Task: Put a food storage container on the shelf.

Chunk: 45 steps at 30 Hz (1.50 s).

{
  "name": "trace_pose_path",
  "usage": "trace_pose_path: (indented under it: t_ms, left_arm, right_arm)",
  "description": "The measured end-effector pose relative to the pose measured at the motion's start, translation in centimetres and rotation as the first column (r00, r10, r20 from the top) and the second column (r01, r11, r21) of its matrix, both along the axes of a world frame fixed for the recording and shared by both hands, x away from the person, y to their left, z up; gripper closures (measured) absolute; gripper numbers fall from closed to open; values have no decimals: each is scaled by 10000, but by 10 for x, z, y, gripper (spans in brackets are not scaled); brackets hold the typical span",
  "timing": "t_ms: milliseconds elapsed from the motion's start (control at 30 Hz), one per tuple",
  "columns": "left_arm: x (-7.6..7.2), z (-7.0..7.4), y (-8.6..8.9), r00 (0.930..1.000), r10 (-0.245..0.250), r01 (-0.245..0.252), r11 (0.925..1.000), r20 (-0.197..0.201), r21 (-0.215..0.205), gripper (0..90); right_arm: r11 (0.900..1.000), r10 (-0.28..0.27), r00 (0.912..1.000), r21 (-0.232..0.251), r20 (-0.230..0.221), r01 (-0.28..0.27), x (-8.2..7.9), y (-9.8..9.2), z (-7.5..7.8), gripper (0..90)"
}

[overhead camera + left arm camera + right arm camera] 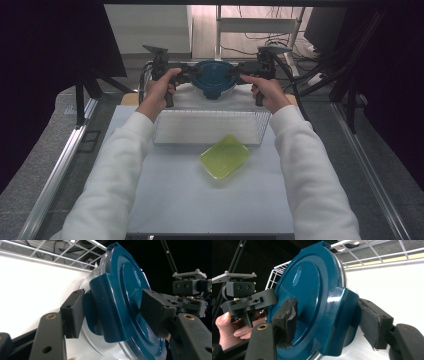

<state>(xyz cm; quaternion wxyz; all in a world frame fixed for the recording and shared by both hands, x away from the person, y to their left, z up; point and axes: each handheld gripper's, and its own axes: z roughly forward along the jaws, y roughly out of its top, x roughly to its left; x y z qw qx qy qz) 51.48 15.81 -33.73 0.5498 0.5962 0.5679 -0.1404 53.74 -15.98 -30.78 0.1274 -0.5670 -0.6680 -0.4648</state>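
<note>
Round clear container with a blue lid sits at the far end of the white wire basket, beyond the basket's middle. A yellow-green tray lies on the desk just on the near side of the basket, apart from the container.

Left gripper is at the container's left side, right gripper at its right side, each straddling one of the lid's side latches.

Left gripper view: jaws fairly wide around the left latch; one pad sits against the lid top, the other stands close to the flap's outer face with a thin gap. No real squeeze visible. Right gripper view: same picture, jaws fairly wide around the right latch, the inner pad lying on the lid top, the outer pad off the flap.

Step in hand looks like working the two latches, probably freeing the lid.

To do it well: keep both grippers level with each other so the container doesn't tip or slide in the basket. Work the flaps from their lower edge, outward from the container wall. Move both sides together; pulling one side only would likely drag the container toward that side. Clear the basket wire behind the lid.
</note>
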Motion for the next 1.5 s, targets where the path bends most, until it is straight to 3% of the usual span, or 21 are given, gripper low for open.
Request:
trace_pose_path:
  t_ms: [67,167,233,300,400,500,600,667,700,767,833,867,933,967,1100,1200,1300,1433,1500]
  left_arm:
    - [-2,2,-2,9993,269,-280,9986,260,457,325]
    - [-3,2,-3,9982,402,-429,9973,452,602,219]
    - [-6,5,-4,9958,531,-593,9947,745,834,182]
    - [-9,8,-4,9926,597,-696,9932,1060,930,161]
    - [-17,14,-4,9847,575,-842,9835,1645,1604,152]
    - [-26,20,-3,9787,434,-837,9768,2007,1970,150]
    - [-38,27,-3,9694,80,-765,9596,2453,2708,147]
    - [-46,32,-1,9598,-157,-753,9476,2804,3105,148]
    - [-52,34,-2,9569,-179,-832,9394,2900,3326,148]
    - [-64,38,-3,9468,-535,-818,9137,3173,3982,169]
    - [-80,37,-6,9429,-810,-614,9111,3231,4076,185]
    - [-85,36,-7,9399,-893,-610,9058,3296,4193,181]
    - [-100,33,-11,9286,-996,-804,8864,3574,4558,183]
    - [-105,31,-11,9265,-1051,-800,8831,3612,4623,185]
    - [-129,20,-11,9187,-1225,-658,8899,3755,4514,185]
    - [-146,10,-11,9156,-1354,-442,9021,3786,4293,189]
    - [-166,2,-10,9068,-1554,-375,8963,3920,4419,193]
    - [-188,-10,-5,9015,-1870,30,9046,3903,4263,215]
    - [-197,-15,-3,8968,-2030,132,9005,3932,4346,222]
  right_arm:
    - [9999,-127,9998,-48,131,128,-2,1,1,279]
    - [9984,-293,9978,-474,598,322,-7,1,7,231]
    - [9976,-453,9950,-485,888,497,-11,-1,11,219]
    - [9971,-604,9926,-393,1057,649,-15,-3,16,218]
    - [9953,-530,9860,-715,1584,650,-24,-6,23,218]
    - [9934,-296,9762,-1024,2148,526,-33,-10,28,219]
    - [9890,33,9651,-1436,2620,356,-42,-14,31,232]
    - [9842,447,9529,-1769,3001,96,-50,-17,33,232]
    - [9820,637,9458,-1891,3185,-24,-54,-19,34,232]
    - [9767,965,9319,-2135,3497,-210,-63,-22,36,232]
    - [9735,1120,9160,-2276,3853,-232,-74,-27,37,232]
    - [9716,1192,9124,-2353,3916,-259,-78,-30,37,232]
    - [9673,1383,9034,-2511,4058,-353,-87,-35,35,232]
    - [9644,1495,8975,-2615,4150,-397,-93,-39,34,233]
    - [9574,1783,8827,-2836,4349,-537,-115,-52,28,233]
    - [9591,1862,8763,-2756,4444,-640,-132,-62,20,231]
    - [9572,2022,8703,-2785,4492,-786,-145,-69,10,229]
    - [9584,2118,8654,-2697,4542,-930,-162,-79,-3,228]
    - [9598,2178,8612,-2611,4592,-1035,-171,-82,-11,228]
